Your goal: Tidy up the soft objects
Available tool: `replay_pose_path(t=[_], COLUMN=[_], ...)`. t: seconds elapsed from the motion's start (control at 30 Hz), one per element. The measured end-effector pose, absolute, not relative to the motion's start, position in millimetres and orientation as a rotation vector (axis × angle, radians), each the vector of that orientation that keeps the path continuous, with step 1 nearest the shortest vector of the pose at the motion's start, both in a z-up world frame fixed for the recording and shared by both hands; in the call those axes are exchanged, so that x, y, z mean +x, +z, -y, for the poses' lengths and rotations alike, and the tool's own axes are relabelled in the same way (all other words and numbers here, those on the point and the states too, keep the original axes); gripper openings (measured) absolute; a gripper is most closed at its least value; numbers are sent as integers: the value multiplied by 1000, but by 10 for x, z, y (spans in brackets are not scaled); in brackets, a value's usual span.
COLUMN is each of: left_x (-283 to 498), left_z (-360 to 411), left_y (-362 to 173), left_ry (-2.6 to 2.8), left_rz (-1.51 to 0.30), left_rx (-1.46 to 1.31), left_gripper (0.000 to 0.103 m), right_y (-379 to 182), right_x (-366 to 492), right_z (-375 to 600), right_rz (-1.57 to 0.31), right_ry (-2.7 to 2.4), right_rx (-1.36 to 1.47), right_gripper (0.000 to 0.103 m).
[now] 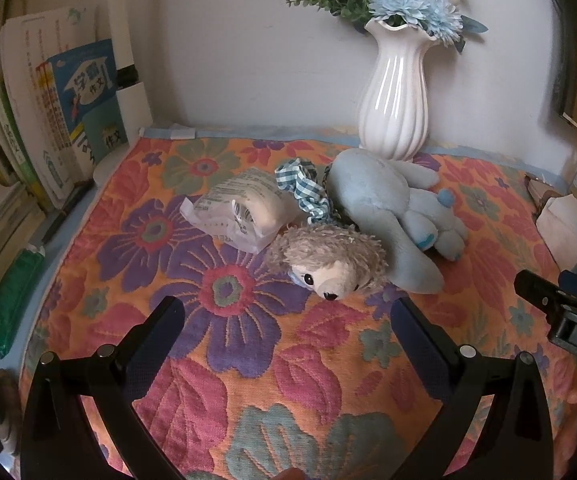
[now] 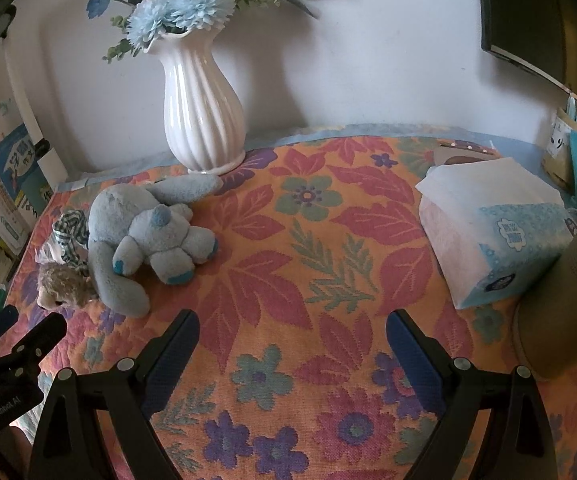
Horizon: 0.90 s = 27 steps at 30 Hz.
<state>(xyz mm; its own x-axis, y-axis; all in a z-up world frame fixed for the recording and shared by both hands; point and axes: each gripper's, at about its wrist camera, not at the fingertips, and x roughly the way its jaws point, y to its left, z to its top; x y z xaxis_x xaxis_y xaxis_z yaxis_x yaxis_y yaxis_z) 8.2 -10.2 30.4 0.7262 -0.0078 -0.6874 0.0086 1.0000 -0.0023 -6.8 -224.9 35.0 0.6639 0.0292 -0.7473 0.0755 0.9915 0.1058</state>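
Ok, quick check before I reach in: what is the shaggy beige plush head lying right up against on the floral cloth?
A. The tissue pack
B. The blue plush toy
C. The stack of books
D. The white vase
B: in the left wrist view the beige plush head lies touching the long ear of the blue plush toy, while the white vase stands behind them and the tissue pack sits far across the cloth.

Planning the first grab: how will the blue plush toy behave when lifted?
The blue plush toy looks soft and floppy; its long ears would probably dangle. Likely light, and the fuzzy surface should grip well. It lies against the grey plush head, which may shift.
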Motion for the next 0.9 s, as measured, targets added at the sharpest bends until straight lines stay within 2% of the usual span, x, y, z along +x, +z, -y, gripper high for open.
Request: replay_pose_path(t=[0.9], left_x=[88], left_z=[114], left_y=[285], left_ry=[-28], left_rz=[-768], left_rx=[4], left_gripper=[102], right_y=[326], right_x=[-60], right_z=[2220], right_rz=[-862], right_ry=[-25], right_rx=[137], right_gripper=[94])
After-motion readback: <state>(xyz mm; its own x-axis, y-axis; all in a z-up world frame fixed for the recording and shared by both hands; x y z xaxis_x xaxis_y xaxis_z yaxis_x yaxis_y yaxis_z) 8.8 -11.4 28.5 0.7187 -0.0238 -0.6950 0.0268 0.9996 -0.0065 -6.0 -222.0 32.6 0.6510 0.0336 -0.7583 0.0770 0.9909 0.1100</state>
